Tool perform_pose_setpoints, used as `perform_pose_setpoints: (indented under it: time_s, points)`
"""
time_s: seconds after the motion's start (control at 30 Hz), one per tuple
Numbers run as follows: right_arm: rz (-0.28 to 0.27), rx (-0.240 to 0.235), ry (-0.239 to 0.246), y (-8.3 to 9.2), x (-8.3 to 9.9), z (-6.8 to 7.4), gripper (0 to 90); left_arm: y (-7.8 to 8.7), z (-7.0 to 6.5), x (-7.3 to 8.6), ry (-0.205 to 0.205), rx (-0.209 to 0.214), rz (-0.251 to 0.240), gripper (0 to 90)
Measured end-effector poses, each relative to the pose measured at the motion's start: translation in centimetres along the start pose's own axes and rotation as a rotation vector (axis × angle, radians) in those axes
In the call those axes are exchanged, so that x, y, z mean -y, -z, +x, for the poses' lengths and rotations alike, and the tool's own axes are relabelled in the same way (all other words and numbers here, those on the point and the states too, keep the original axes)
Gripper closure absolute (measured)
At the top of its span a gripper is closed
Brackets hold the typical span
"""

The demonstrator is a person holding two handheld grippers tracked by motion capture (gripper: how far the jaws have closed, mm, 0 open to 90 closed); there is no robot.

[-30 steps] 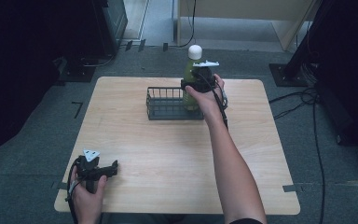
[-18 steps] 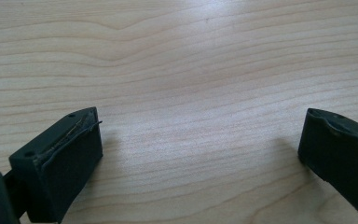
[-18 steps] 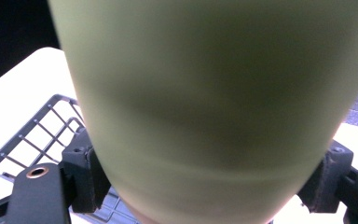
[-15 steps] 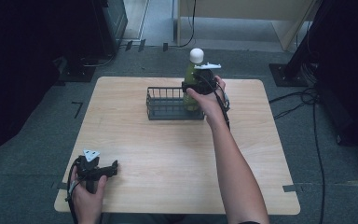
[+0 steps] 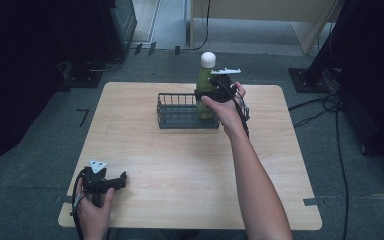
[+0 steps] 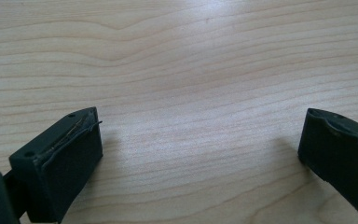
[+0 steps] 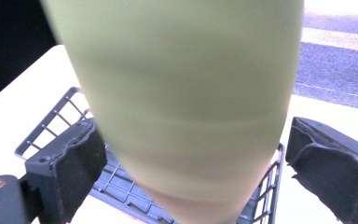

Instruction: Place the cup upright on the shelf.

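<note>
A green bottle [image 5: 204, 82] with a white cap stands upright in the right end of a black wire basket [image 5: 177, 112] at the back of the wooden table [image 5: 180, 165]. My right gripper [image 5: 205, 96] reaches it from the right. Its jaws have just been opening, and in the right gripper view the bottle [image 7: 186, 102] stands between the pads [image 7: 81, 158] with a small gap on each side. My left gripper [image 5: 121, 180] rests near the table's front left corner. Its jaws [image 6: 200, 154] stand wide open over bare wood.
The basket's left part holds nothing. Dark equipment and cables lie on the floor to the left and right of the table. A pale cabinet stands behind it.
The bottle and the right gripper have sunk slightly into the basket. The left hand and its gripper have kept still.
</note>
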State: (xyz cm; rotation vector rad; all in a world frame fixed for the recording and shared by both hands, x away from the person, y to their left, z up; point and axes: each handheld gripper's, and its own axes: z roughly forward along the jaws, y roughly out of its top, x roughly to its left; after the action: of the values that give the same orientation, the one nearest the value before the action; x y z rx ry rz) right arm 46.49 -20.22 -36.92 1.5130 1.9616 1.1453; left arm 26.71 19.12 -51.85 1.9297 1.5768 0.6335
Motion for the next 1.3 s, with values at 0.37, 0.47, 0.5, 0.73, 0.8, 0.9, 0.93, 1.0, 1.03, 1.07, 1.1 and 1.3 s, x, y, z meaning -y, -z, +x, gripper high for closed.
perform_pose_setpoints:
  time_s: [0.37, 0.47, 0.5, 0.73, 0.8, 0.9, 0.93, 1.0, 1.03, 1.07, 1.1, 1.3]
  points:
    - [-0.022, -0.003, 0.017, 2.0, 0.5, 0.1, 2.8, 0.0, 0.0, 0.0, 0.0, 0.0, -0.001, 0.0]
    - [-0.03, 0.002, 0.019, 2.9, 0.9, -0.1, 2.9, 0.0, 0.0, 0.0, 0.0, 0.0, 0.0, 0.0]
    - [-0.03, 0.002, 0.019, 2.9, 0.9, -0.1, 2.9, 0.0, 0.0, 0.0, 0.0, 0.0, 0.0, 0.0]
    - [-0.036, 0.007, 0.026, 4.2, 2.0, -0.5, 3.2, 0.0, 0.0, 0.0, 0.0, 0.0, 0.0, 0.0]
    - [-0.035, 0.006, 0.029, 4.4, 2.3, -0.6, 3.3, 0.0, 0.0, 0.0, 0.0, 0.0, -0.001, 0.0]
    - [-0.037, 0.012, 0.029, 4.9, 2.9, -0.9, 3.6, 0.0, 0.0, 0.0, 0.0, 0.0, 0.0, 0.0]
    - [-0.036, 0.011, 0.031, 5.0, 3.0, -1.0, 3.6, 0.0, 0.0, 0.0, 0.0, 0.0, 0.0, 0.0]
    - [-0.037, 0.015, 0.033, 5.3, 3.4, -1.2, 3.8, 0.0, 0.0, 0.0, 0.0, 0.0, 0.0, 0.0]
    - [-0.036, 0.014, 0.031, 5.6, 3.8, -1.4, 4.0, 0.0, 0.0, 0.0, 0.0, 0.0, -0.001, 0.0]
    - [-0.036, 0.014, 0.031, 5.6, 3.8, -1.4, 4.0, 0.0, 0.0, 0.0, 0.0, 0.0, 0.0, 0.0]
    - [-0.036, 0.016, 0.031, 5.7, 4.0, -1.5, 4.2, 0.0, 0.0, 0.0, 0.001, 0.0, 0.0, 0.0]
    - [-0.024, 0.03, 0.044, 6.3, 5.4, -2.2, 4.4, 0.0, 0.0, 0.0, 0.0, 0.0, 0.0, 0.0]
